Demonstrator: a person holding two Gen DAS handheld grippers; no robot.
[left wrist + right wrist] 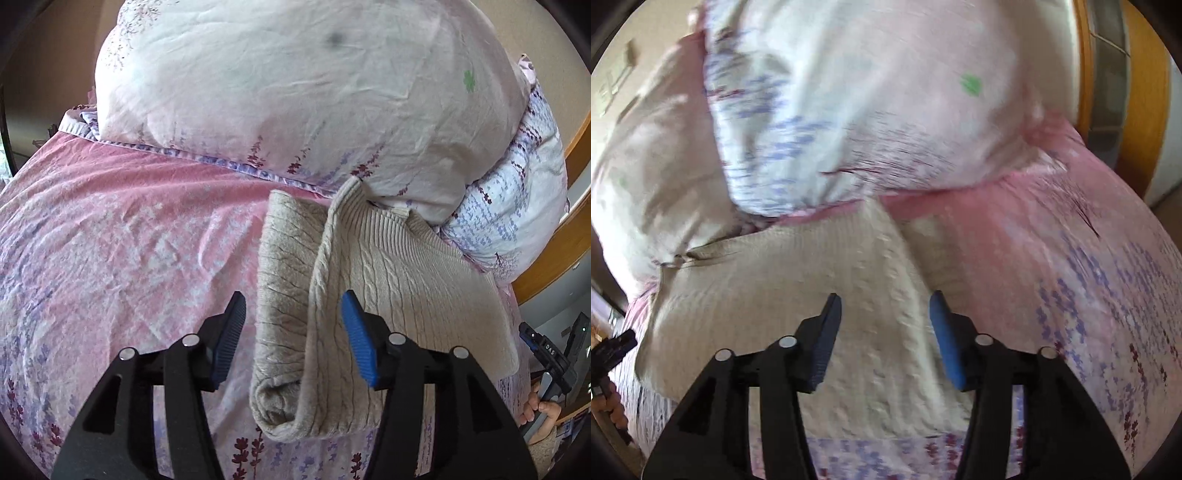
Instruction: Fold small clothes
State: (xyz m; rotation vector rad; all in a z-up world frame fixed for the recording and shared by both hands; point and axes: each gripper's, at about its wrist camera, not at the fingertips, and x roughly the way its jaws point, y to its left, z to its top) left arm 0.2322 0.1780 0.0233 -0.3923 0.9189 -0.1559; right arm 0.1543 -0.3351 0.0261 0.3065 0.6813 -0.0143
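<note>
A beige cable-knit sweater [399, 280] lies on the pink flowered bedsheet [110, 240], its far end touching the big pale pillow [295, 92] at the head of the bed. One side of it is turned over onto itself, so a fuzzy folded strip [284, 295] runs along its left edge and the garment already looks narrow, probably part-way through folding. The left gripper [293, 332] hangs over that folded edge with its jaws wide and nothing between them; the blue pads [358, 347] straddle the fold line, which seems a sensible place to pinch or press the doubled layer flat. The right gripper [886, 332] hovers above the knit body of the sweater, jaws also spread wide and empty, likely placed to take the other side. That view is blurred, so finer detail of the cloth under it is hard to read. A wooden bed frame [554, 258] curves past the pillow's right side.
</note>
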